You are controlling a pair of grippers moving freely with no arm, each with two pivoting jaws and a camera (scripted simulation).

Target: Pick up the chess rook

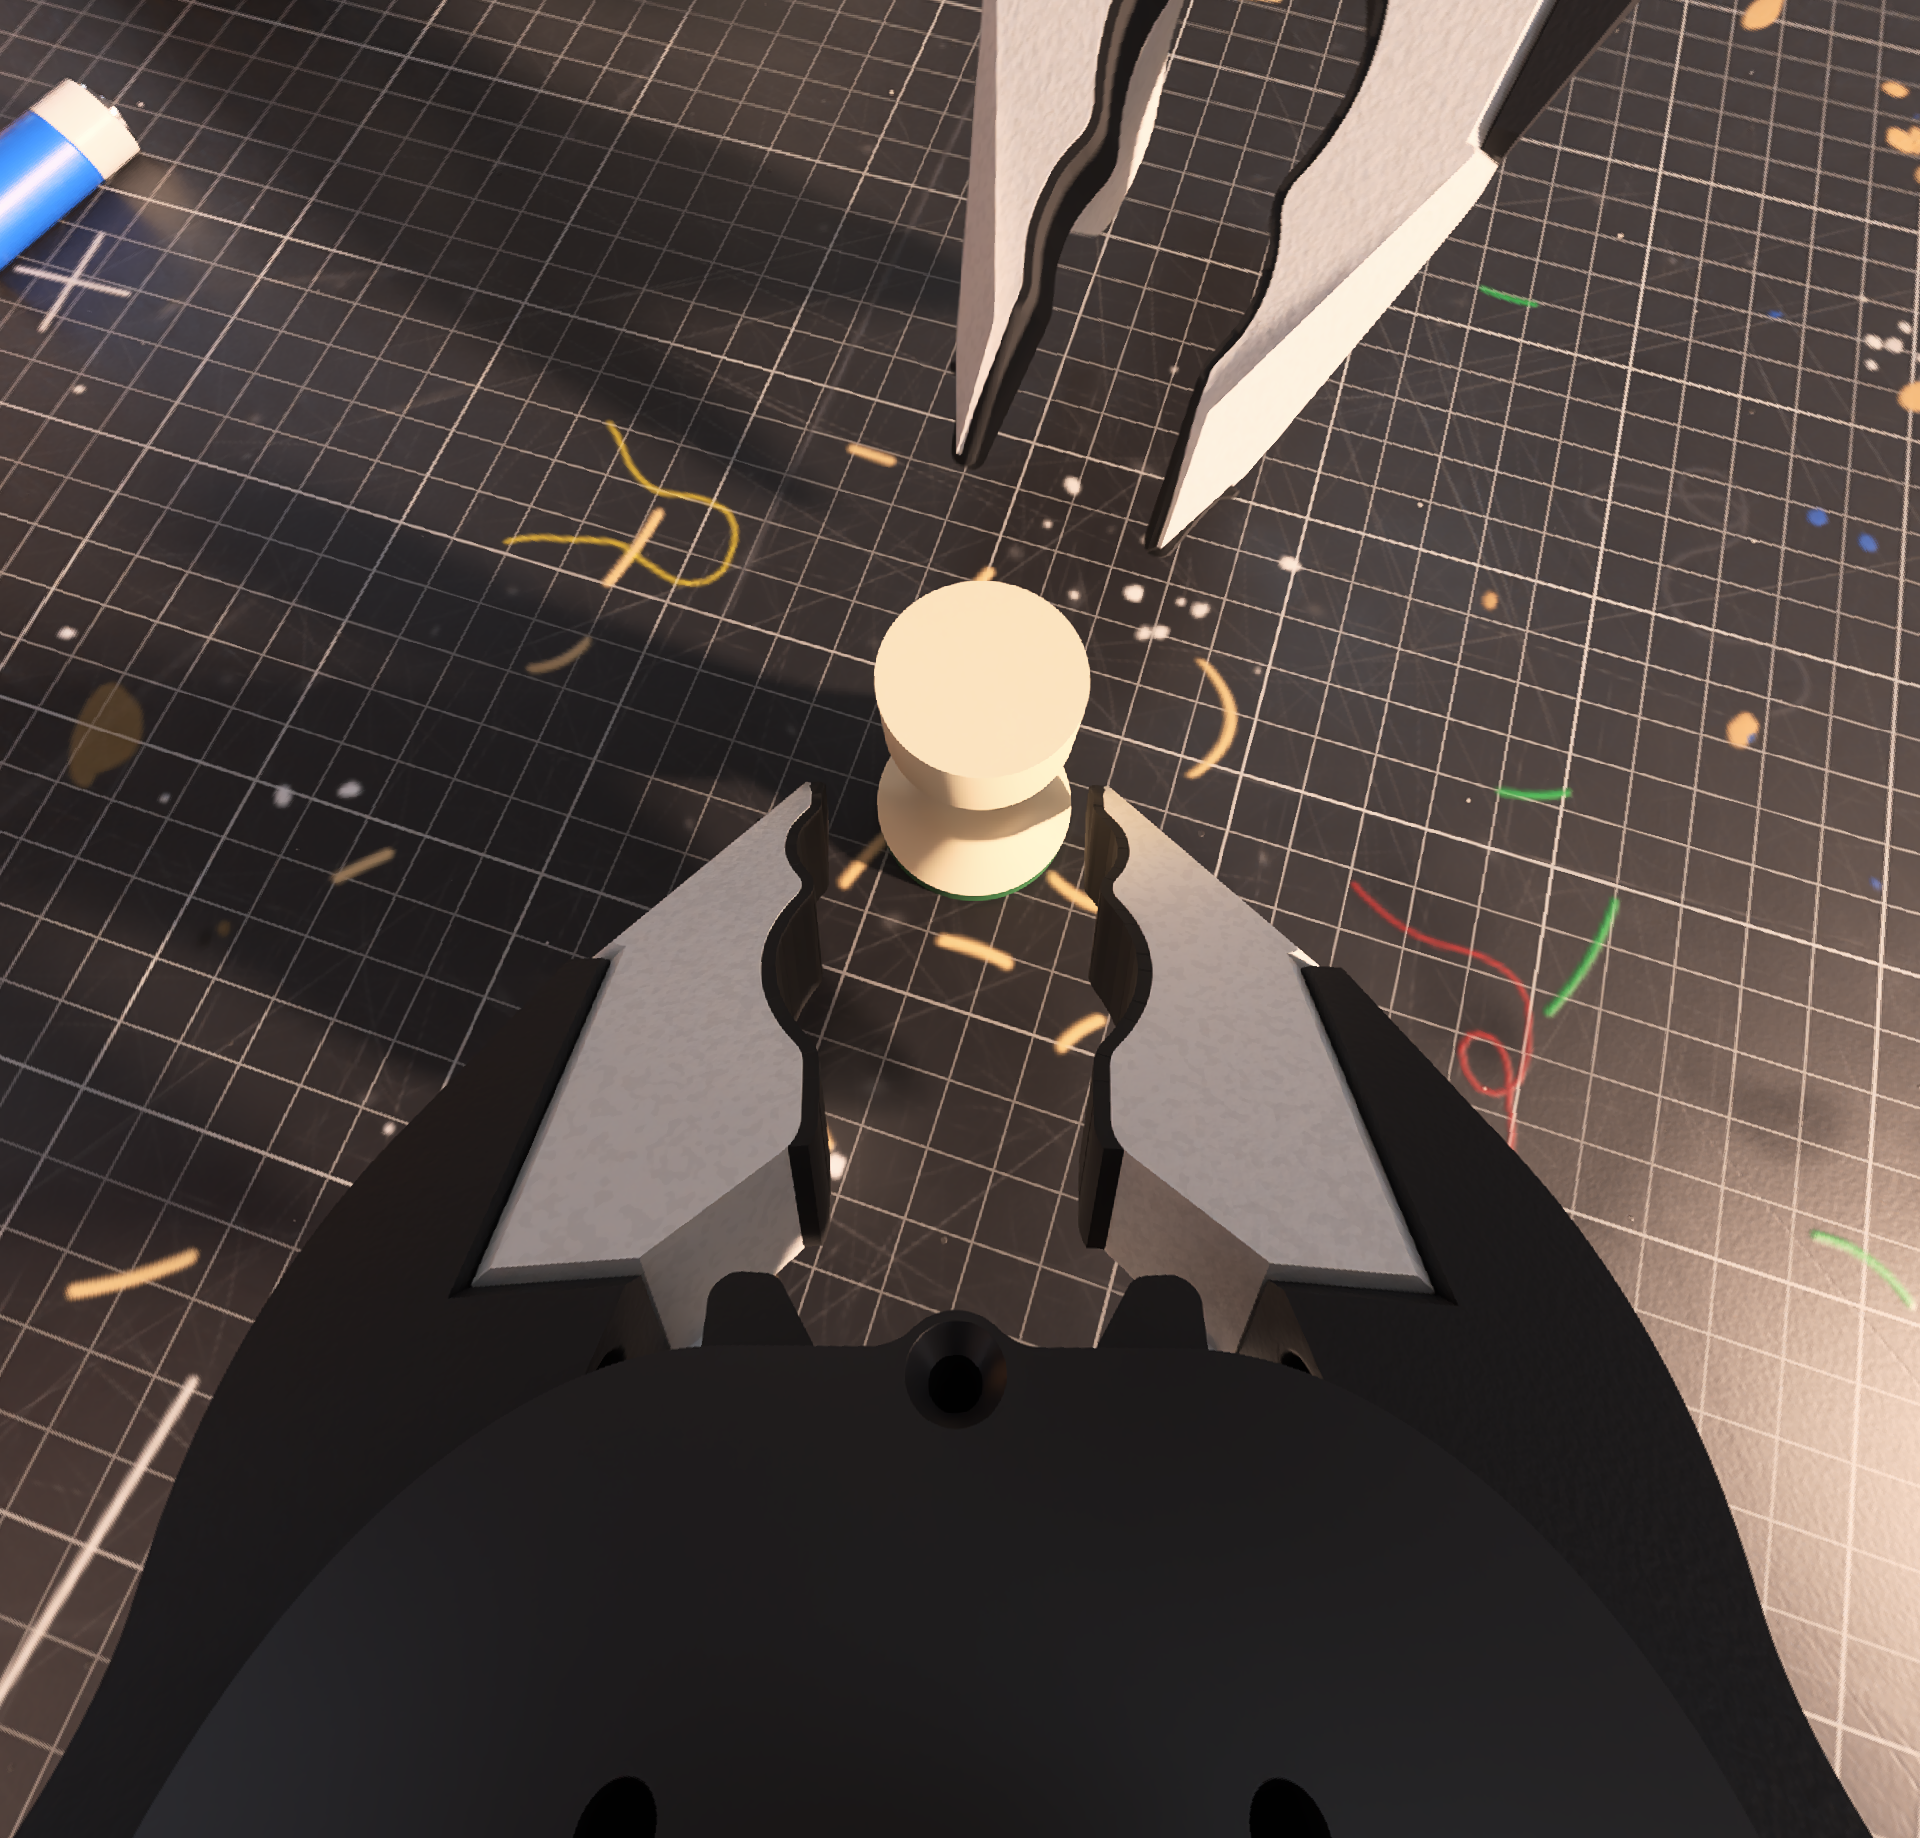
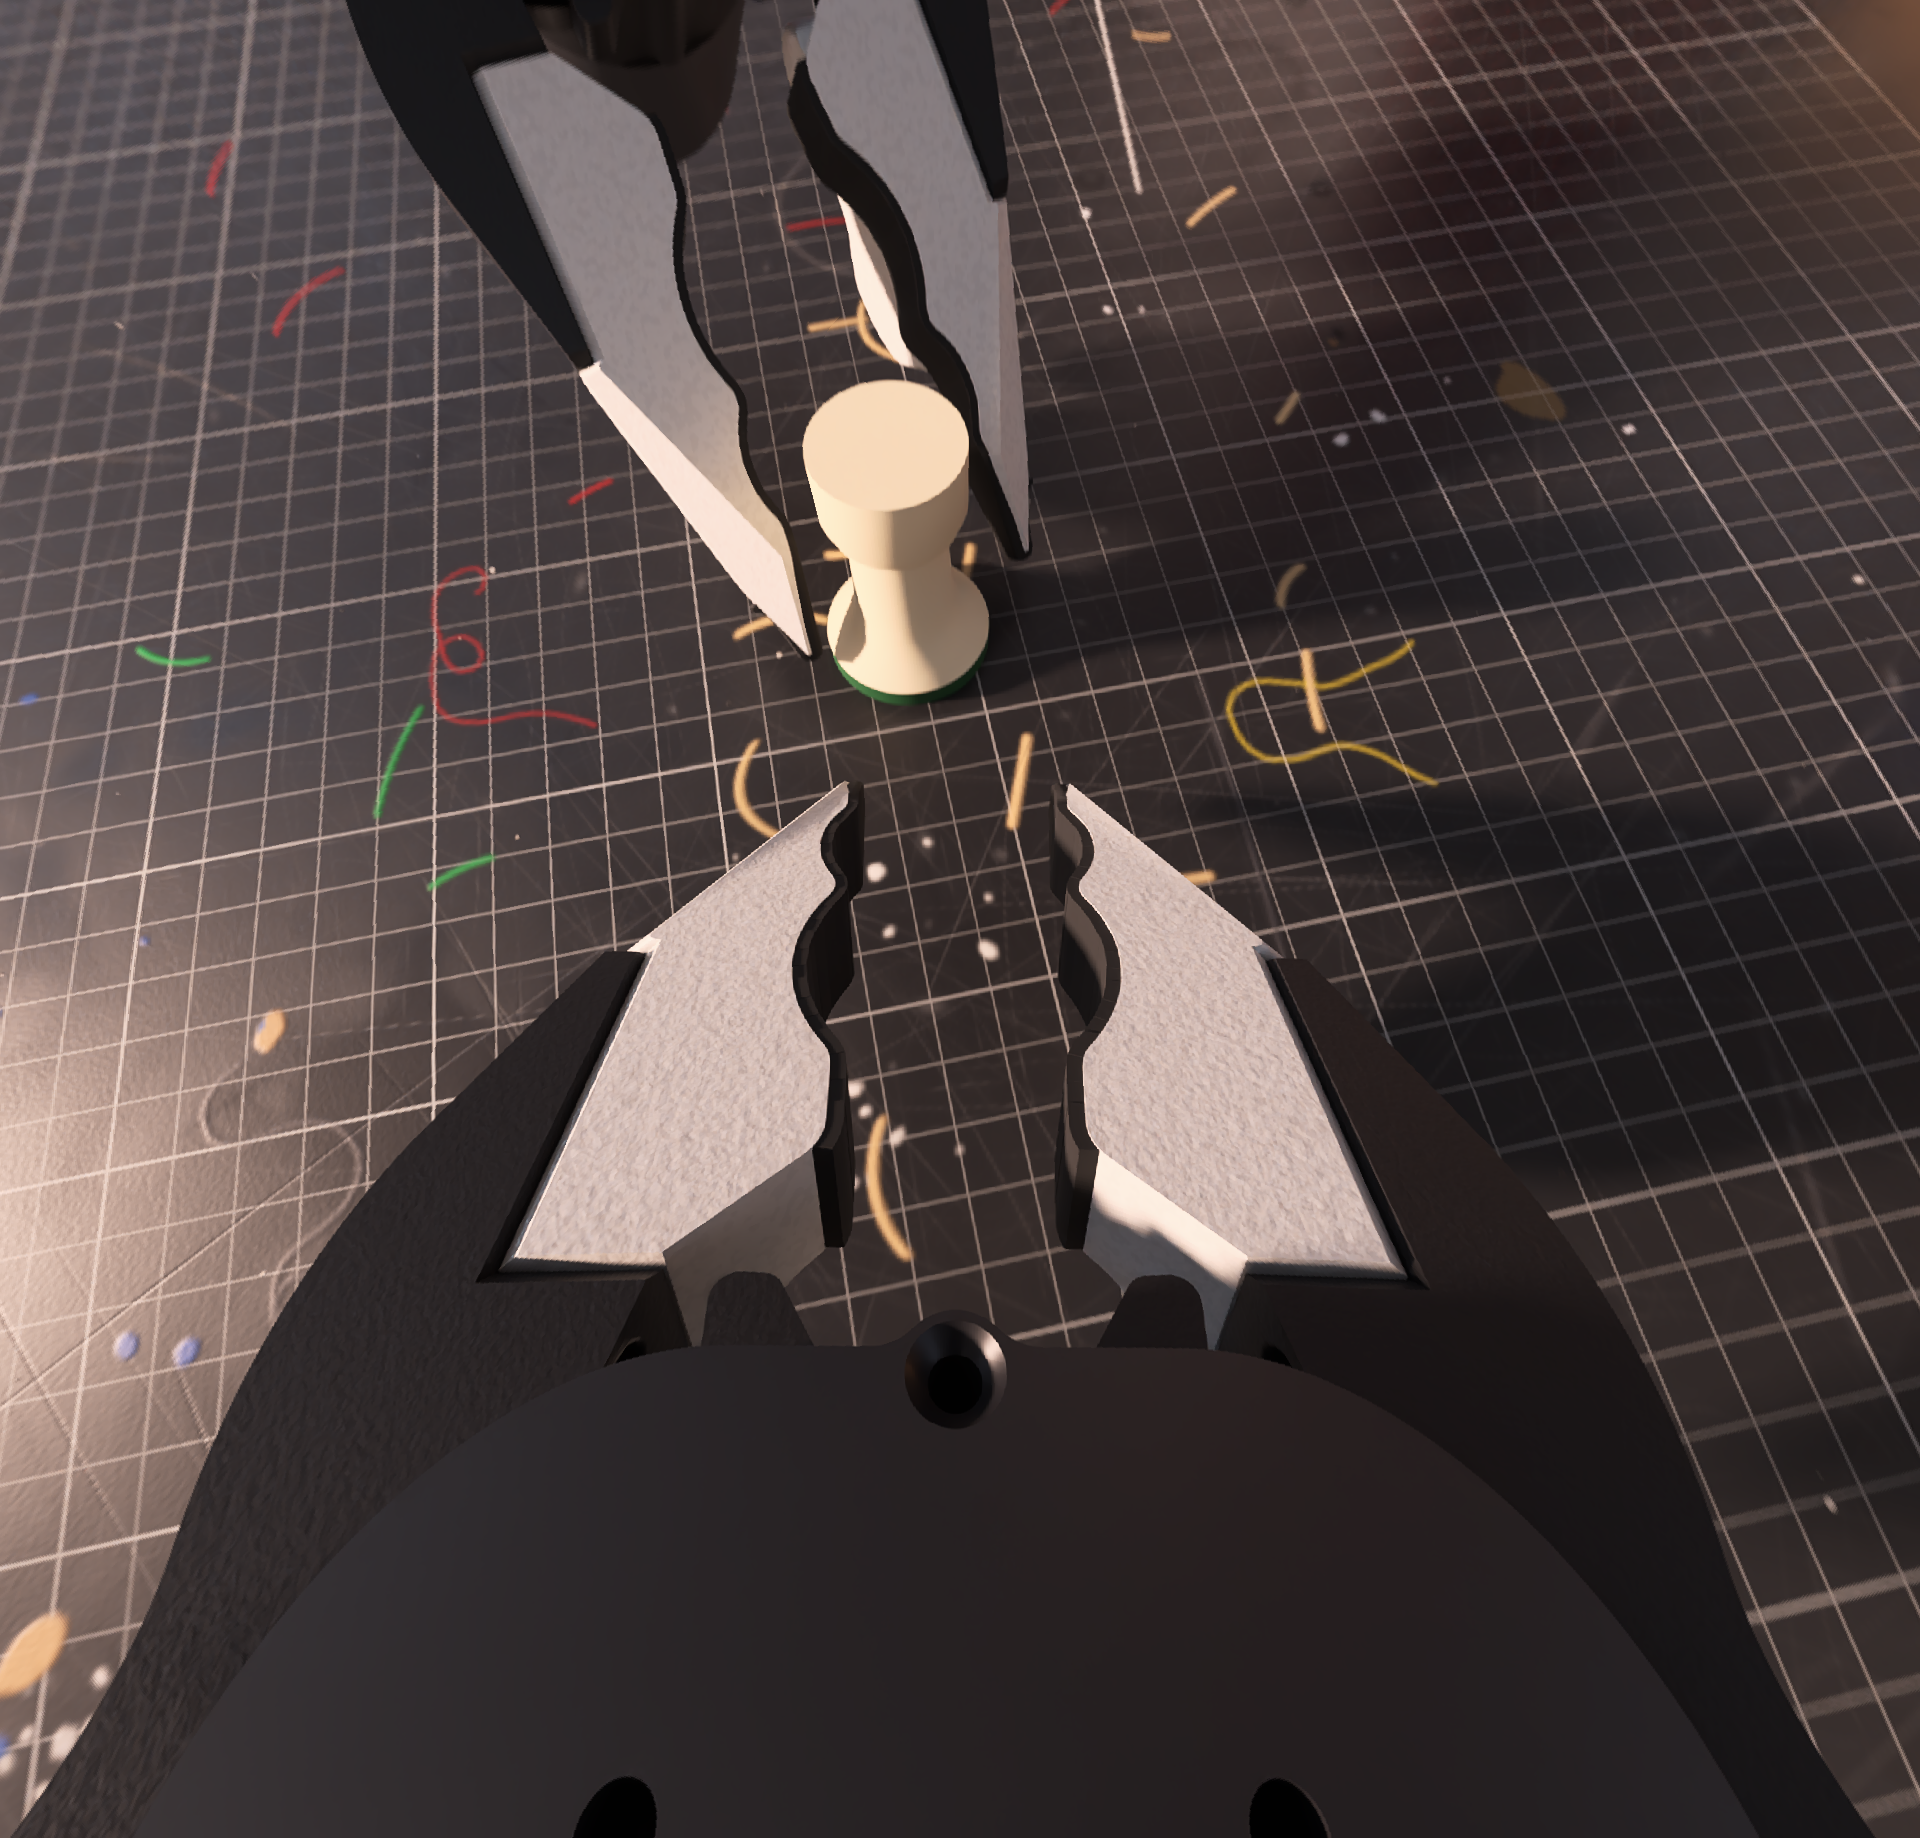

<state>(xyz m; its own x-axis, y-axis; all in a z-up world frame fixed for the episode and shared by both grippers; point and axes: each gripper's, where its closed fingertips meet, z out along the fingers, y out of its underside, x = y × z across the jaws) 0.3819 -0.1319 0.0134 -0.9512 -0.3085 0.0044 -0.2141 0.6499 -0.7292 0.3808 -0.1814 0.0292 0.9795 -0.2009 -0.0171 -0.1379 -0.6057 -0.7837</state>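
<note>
Left claw [image 1: 951, 832] spread wide at frame centre, tips flanking the cream chess rook [image 1: 977, 739] upright on the tabletop [image 1: 312, 645]: looks light, rigid, slick, so pinch its narrow waist; right claw [image 2: 954, 822] open, short of it

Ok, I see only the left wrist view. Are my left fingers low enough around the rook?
Observer: Yes. In the right wrist view the left gripper straddles the chess rook, with its tips down at the level of the rook's base.
Operator: Do they touch it?
Observer: One finger shows a slim gap. The other finger is partly behind the head, so I cannot tell.
Operator: Is it upright?
Observer: Yes, it stands upright on its green base on the mat.
</note>
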